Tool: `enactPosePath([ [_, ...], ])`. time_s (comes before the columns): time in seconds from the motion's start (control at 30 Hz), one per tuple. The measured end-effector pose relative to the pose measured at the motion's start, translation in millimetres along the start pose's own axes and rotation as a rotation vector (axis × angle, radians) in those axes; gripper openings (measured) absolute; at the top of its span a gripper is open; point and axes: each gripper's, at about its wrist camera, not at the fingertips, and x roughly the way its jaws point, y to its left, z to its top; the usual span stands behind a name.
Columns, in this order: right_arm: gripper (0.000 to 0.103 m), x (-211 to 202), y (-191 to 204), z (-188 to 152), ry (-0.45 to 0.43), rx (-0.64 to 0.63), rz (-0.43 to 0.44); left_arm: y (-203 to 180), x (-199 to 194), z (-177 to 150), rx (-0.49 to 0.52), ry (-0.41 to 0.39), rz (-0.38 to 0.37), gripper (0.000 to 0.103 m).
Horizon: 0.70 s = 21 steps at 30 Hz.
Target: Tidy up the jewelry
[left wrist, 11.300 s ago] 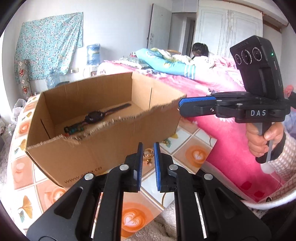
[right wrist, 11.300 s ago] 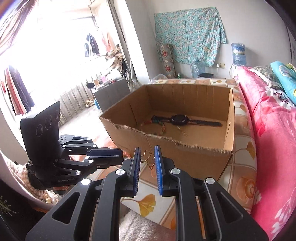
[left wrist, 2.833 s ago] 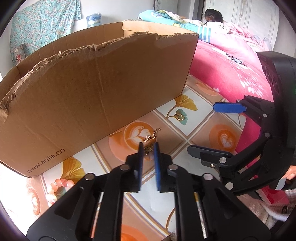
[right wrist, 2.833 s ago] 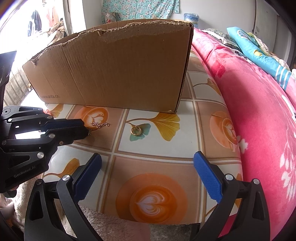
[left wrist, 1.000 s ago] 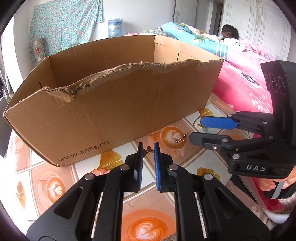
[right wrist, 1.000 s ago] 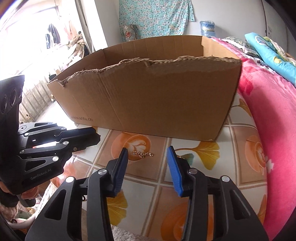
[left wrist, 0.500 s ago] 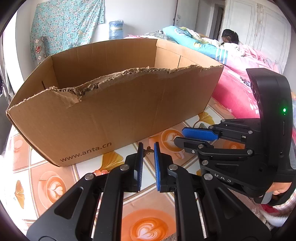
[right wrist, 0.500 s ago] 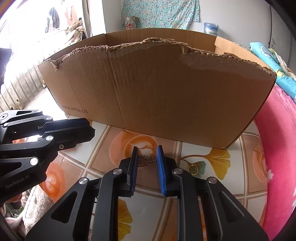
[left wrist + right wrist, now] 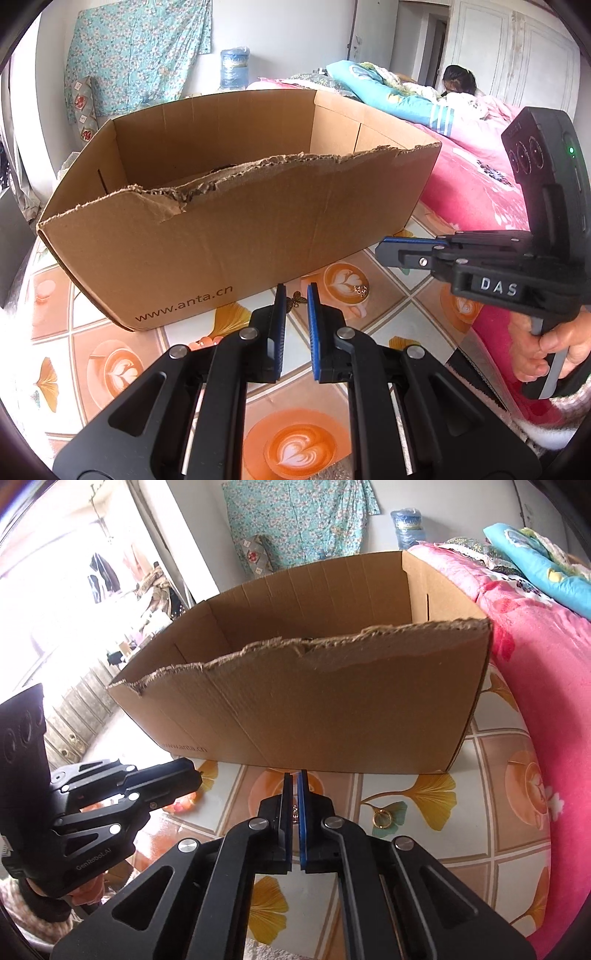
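**Hand-held grippers at the box**

The right hand-held gripper (image 9: 294, 788) has just closed on a gold chain (image 9: 294, 816). The left hand-held gripper (image 9: 294, 295) pinches a small pendant (image 9: 295, 298). Ahead stands the cardboard box (image 9: 332, 709); a gold ring (image 9: 382, 818) lies on the desk (image 9: 491, 834).

A cardboard box (image 9: 332, 701) stands on the tablecloth (image 9: 491, 834), the ring (image 9: 382, 818) before it, the bed (image 9: 546, 672) to its right.
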Motion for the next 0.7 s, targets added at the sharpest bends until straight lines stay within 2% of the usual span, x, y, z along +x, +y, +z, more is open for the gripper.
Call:
enactPosePath([
  [0.17,0.003,-11.6,6.6,0.1,-0.035,-0.015,-0.018,-3.6,-7.7,0.7,0.006,-0.015,-0.004,0.01],
  [0.3,0.006,-4.3,12.4,-3.0,0.016,-0.052,-0.043,-5.9,-11.8,0.7,0.017,-0.02,-0.005,0.01],
  [0.33,0.015,0.6,15.2,-4.5,0.045,-0.07,-0.045,-6.1,-12.3,0.5,0.019,-0.02,-0.003,0.01],
  [0.37,0.028,6.2,16.1,-4.9,0.065,-0.087,-0.056,-6.1,-12.9,0.4,0.02,-0.019,-0.002,0.01],
  [0.43,0.034,17.4,17.0,1.0,0.085,-0.127,-0.09,-4.8,-13.0,0.0,0.018,-0.017,0.002,0.01],
  [0.53,0.033,28.0,23.6,-0.9,0.111,-0.184,-0.116,-1.4,-11.9,-1.0,0.009,-0.013,0.006,0.01],
  [0.6,0.026,34.7,26.5,-0.5,0.127,-0.228,-0.138,-0.1,-10.7,-1.5,0.004,-0.011,0.006,0.01],
  [0.67,0.013,43.4,29.5,-2.5,0.157,-0.274,-0.161,0.4,-8.4,-1.1,0.001,-0.008,0.006,0.01],
  [0.7,0.011,44.1,30.5,-3.6,0.151,-0.29,-0.156,0.7,-7.4,-1.4,-0.001,-0.007,0.005,0.01],
])
